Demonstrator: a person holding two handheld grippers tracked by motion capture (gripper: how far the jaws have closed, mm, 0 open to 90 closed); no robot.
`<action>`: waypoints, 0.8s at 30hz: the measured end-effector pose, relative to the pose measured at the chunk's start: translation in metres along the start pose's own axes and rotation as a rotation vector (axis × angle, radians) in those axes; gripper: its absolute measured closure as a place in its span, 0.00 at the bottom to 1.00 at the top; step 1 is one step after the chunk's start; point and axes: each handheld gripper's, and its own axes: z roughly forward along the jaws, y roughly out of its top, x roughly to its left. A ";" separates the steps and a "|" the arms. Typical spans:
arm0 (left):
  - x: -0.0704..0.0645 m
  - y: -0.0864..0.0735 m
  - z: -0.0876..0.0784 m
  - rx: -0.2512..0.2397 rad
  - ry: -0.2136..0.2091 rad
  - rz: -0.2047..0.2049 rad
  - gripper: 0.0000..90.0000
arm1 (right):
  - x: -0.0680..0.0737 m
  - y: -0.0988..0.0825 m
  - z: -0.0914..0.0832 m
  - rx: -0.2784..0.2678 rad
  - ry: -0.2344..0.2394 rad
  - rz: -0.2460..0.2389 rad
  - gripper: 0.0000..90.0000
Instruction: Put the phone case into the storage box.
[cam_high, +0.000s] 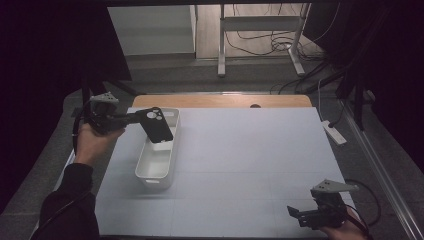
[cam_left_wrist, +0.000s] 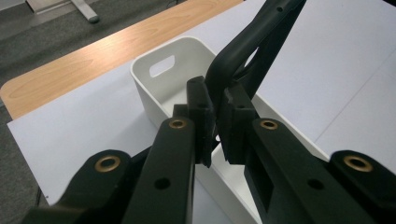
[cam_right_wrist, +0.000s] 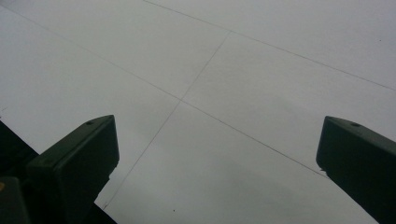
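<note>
Two black jaws of the left gripper (cam_left_wrist: 216, 126) stood pinched tight on the rim of a black phone case (cam_left_wrist: 243, 56), the pads clamping one short end of it. From that pinch the case ran up and away from the fingers, its long axis slanting outward; in the high view the phone case (cam_high: 156, 125) hung tilted, camera cutout uppermost, over the far half of the white bin (cam_high: 150, 177). The bin's own length ran toward and away from the person, so the case lay roughly along it, not across it. Its lower end looked to sit just above or just inside the bin's rim; whether it touched the wall could not be told. By my reading, the coming move turned on lowering the case straight along that slant into the bin's open trough (cam_left_wrist: 161, 95). The left gripper (cam_high: 131, 118) was plainly the nearer one. The right gripper (cam_high: 300, 214) rested well apart at the near right corner of the white mat (cam_high: 250, 165), its jaws spread wide over bare surface with nothing between them.
</note>
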 end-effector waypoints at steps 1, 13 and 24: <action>0.001 0.000 0.001 0.001 0.001 0.000 0.93 | 0.000 0.000 0.000 0.000 0.001 0.001 0.00; 0.009 0.009 0.015 0.007 0.008 0.005 0.93 | 0.000 0.000 0.000 0.001 0.004 0.003 0.00; 0.018 0.016 0.031 0.016 0.019 0.009 0.93 | -0.001 0.000 0.000 0.006 0.006 0.010 0.00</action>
